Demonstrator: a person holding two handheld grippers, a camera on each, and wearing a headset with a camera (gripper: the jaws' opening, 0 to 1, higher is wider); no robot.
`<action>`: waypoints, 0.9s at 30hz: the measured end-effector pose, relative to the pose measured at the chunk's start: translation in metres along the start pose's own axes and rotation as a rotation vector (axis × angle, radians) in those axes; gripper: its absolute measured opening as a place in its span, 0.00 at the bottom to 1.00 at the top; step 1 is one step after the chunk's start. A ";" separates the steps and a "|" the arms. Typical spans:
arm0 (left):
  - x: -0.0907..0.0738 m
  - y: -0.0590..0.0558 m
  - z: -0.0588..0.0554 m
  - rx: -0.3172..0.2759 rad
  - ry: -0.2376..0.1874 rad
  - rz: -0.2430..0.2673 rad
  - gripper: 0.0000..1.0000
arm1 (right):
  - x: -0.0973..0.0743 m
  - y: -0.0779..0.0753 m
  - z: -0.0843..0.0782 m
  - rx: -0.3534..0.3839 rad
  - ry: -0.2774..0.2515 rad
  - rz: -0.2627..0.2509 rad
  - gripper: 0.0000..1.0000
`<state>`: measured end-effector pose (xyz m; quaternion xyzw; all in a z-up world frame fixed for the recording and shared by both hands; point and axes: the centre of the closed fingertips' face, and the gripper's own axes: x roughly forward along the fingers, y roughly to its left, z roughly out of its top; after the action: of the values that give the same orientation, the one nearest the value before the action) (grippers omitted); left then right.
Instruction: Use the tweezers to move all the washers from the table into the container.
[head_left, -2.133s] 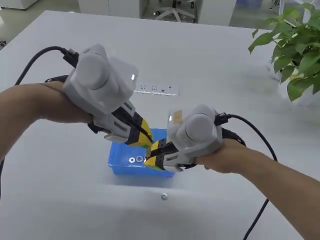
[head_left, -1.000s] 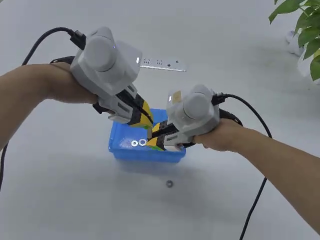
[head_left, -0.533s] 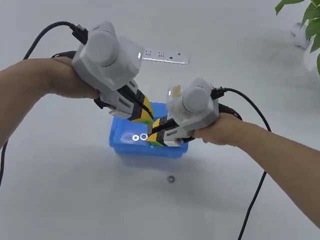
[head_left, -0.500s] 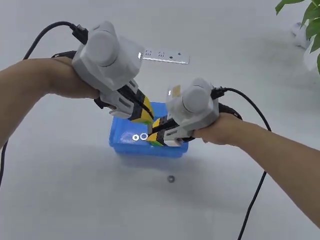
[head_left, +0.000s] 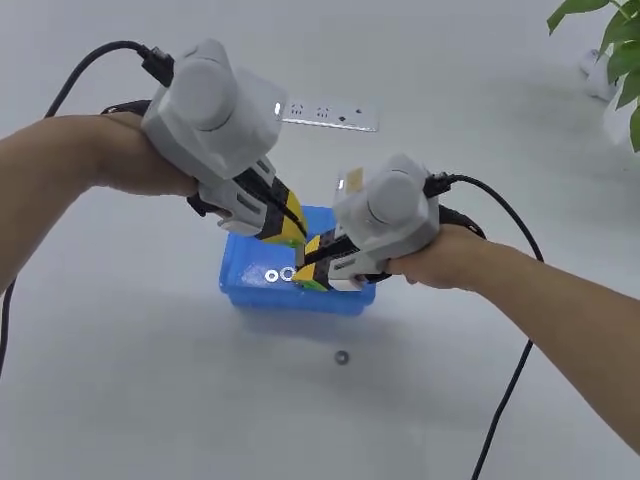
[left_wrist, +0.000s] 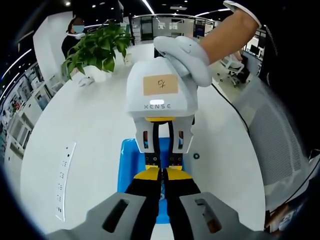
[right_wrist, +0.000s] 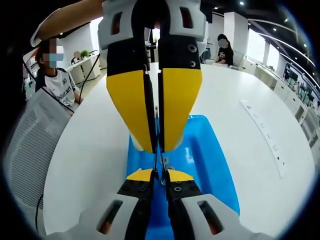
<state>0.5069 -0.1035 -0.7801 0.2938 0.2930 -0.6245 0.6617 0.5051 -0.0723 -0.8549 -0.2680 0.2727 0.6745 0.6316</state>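
A power strip (head_left: 328, 115) lay on the white worktop (head_left: 120, 380) behind the left tongs (head_left: 288, 232), which blocked part of the blue container (head_left: 240, 300). The left tongs met the right tongs (head_left: 312, 272) tip to tip, both pinched narrow on the thin tweezers (right_wrist: 160, 160). Two washers (head_left: 280, 275) lay inside the container just under the tips. One loose washer (head_left: 342, 357) lay near its front wall. A plant (head_left: 615, 40) stood far right.
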 end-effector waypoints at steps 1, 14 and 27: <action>-0.001 0.000 0.001 0.002 -0.001 0.002 0.05 | -0.001 0.000 0.001 -0.002 -0.001 -0.001 0.11; -0.014 -0.004 0.014 0.024 0.003 0.026 0.05 | -0.014 0.002 0.013 -0.026 -0.012 -0.028 0.11; -0.023 -0.015 0.030 0.046 0.005 0.043 0.05 | -0.031 0.012 0.021 -0.048 -0.017 -0.050 0.11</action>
<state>0.4916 -0.1117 -0.7435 0.3166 0.2738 -0.6158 0.6675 0.4948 -0.0798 -0.8177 -0.2843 0.2444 0.6672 0.6437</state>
